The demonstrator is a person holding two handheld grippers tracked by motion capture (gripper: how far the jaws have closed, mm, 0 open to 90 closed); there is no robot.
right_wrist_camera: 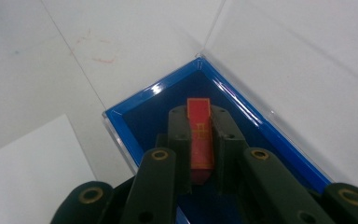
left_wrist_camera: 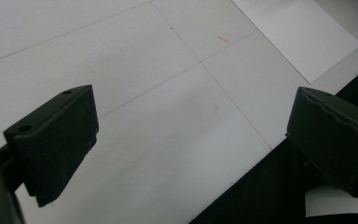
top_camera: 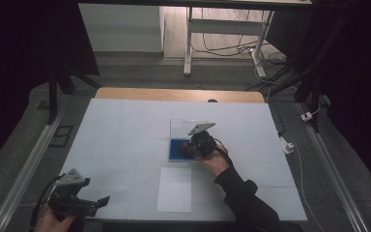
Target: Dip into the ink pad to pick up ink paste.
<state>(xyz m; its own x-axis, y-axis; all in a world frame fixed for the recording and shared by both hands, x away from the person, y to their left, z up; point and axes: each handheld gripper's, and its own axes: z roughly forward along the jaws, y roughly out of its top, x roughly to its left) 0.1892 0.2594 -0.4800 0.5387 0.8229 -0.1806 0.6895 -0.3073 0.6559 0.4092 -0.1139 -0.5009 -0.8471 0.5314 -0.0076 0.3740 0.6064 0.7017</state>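
Observation:
A shallow blue box (top_camera: 178,149) with a clear lid (top_camera: 186,128) standing open sits mid-table. My right gripper (top_camera: 199,143) reaches into it from the right. In the right gripper view the jaws are closed on a flat red strip with gold print (right_wrist_camera: 200,133), held over the dark blue inside of the box (right_wrist_camera: 168,112). My left gripper (top_camera: 84,203) rests at the table's near left corner, jaws wide apart with nothing between them; its fingers (left_wrist_camera: 56,140) frame bare white tabletop.
A white sheet of paper (top_camera: 175,188) lies near the front edge, just below the box; in the left gripper view the sheet (left_wrist_camera: 298,35) is at upper right. The white table cover (top_camera: 125,125) ends at a wooden strip (top_camera: 178,94) at the back. Dark floor surrounds the table.

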